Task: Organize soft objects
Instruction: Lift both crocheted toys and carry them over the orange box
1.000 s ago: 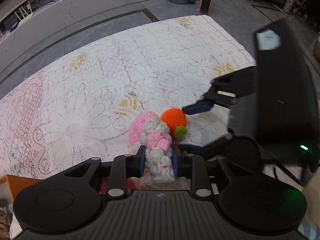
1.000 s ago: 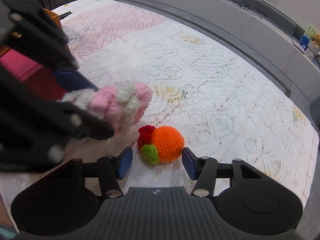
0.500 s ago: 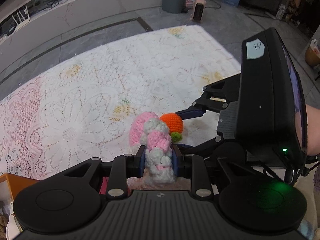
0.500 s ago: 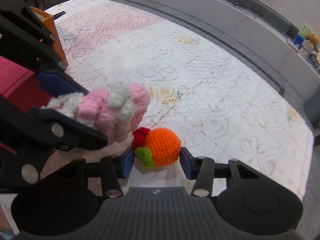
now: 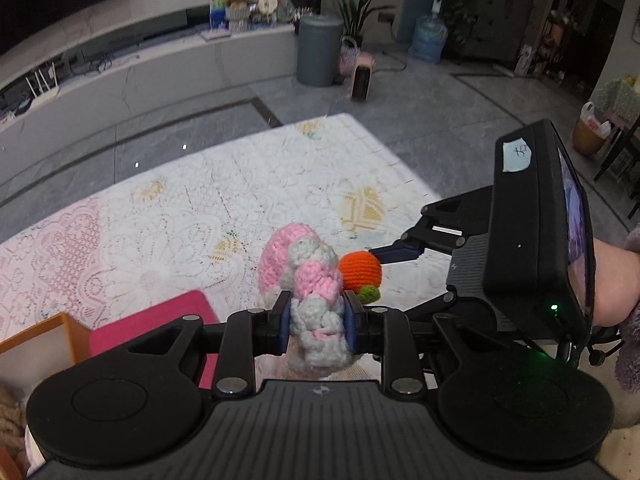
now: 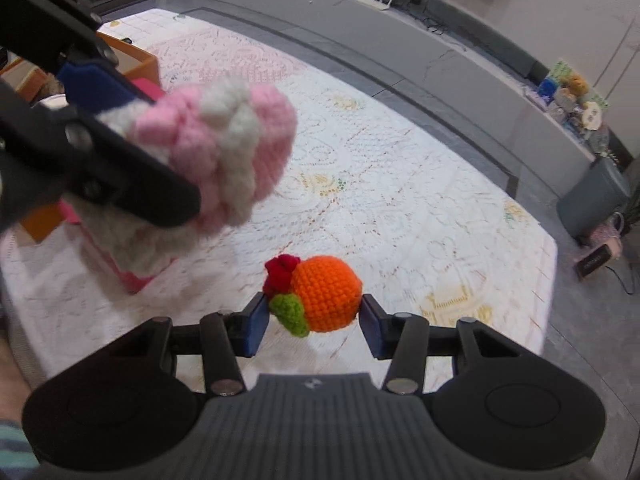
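Change since a second ago: I am lifting both grippers off the white lace cloth (image 5: pixel 168 216), so more room is showing at the top of both frames. My left gripper (image 5: pixel 316 322) is staying clenched on the pink-and-white crocheted soft toy (image 5: pixel 308 280), centre of the left frame. My right gripper (image 6: pixel 314 322), whose jaws have just been closing, is now grasping the orange crocheted ball with a green leaf and red tuft (image 6: pixel 320 296), lower centre of the right frame, clear of the cloth. I judge both picks done; next is carrying them to the orange box (image 5: pixel 36 344) with the pink tray (image 5: pixel 160 320) at lower left. Around the cloth I am seeing grey tiled floor (image 5: pixel 420 116), a grey bin (image 5: pixel 320 50) and a water bottle (image 5: pixel 428 38) up top.
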`<state>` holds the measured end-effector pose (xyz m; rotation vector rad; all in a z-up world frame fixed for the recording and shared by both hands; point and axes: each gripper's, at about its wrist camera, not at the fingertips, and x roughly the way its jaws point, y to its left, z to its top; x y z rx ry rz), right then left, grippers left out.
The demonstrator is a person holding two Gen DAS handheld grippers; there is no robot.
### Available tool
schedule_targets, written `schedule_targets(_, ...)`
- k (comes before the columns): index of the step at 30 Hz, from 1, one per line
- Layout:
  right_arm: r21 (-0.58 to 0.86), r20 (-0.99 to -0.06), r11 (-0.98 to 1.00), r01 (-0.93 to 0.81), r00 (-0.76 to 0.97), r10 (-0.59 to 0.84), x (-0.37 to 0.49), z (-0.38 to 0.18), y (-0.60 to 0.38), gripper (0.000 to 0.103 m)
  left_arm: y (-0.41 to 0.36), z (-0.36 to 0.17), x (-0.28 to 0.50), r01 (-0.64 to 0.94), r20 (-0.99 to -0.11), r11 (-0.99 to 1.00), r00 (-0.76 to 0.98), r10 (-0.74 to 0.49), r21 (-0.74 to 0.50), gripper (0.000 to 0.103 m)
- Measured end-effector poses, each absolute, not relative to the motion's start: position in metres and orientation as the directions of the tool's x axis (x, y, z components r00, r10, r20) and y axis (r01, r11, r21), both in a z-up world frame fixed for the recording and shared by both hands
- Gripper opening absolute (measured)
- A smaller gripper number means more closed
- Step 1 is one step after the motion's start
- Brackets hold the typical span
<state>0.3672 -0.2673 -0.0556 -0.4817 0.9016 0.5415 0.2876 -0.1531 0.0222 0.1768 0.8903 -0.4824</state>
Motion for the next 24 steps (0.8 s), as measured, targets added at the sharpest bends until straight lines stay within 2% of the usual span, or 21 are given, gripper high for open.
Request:
schedule_targets(10, -0.193, -0.809, 0.755, -0.627, 0.537, 0.239, 0.296, -0.006, -0.243, 0.049, -0.090, 0.044, 0.225, 0.430, -0.711, 0.900, 0.611, -0.349, -0.072, 0.029)
schedule_targets(17, -0.185, -0.798, 0.714, -0.675, 0.527, 0.291, 0.263, 0.024, -0.203, 0.049, -0.036, 0.055, 0.198, 0.362, -0.683, 0.930, 0.665, -0.303, -0.061, 0.029)
schedule_targets(24, -0.252, -0.787, 0.624, -0.740, 0.532, 0.314, 0.239, 0.045, -0.138, 0.049, 0.023, 0.056, 0.189, 0.271, -0.655, 0.961, 0.717, -0.240, -0.055, 0.029)
